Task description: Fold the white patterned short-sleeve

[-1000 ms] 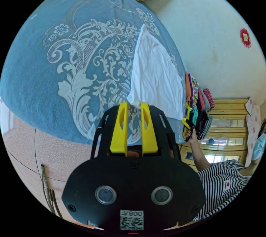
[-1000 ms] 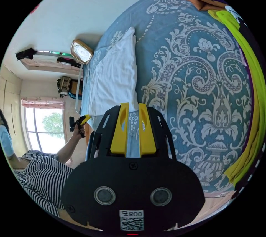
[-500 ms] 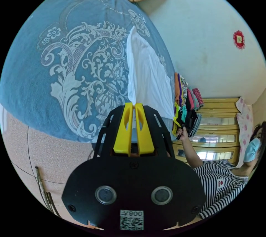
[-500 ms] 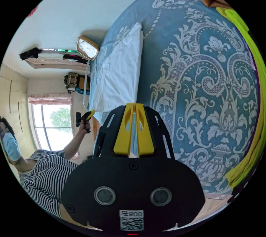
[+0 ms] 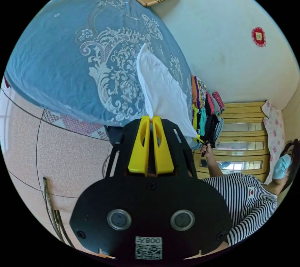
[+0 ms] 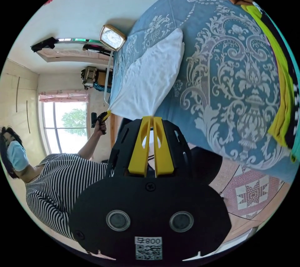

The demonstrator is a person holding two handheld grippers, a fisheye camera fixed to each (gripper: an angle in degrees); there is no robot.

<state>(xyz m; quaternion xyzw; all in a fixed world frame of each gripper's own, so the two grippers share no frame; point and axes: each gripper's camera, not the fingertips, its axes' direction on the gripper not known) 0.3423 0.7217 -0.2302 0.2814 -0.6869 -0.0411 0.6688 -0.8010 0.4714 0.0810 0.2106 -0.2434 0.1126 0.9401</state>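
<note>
Above the bed edge, left claw and right claw each pinch a corner of the white short-sleeve, far end on the blue cover; folding looks barely begun.

You've got open bed beside the shirt; folded clothes stack blocks the far edge, clock and wall behind.
</note>
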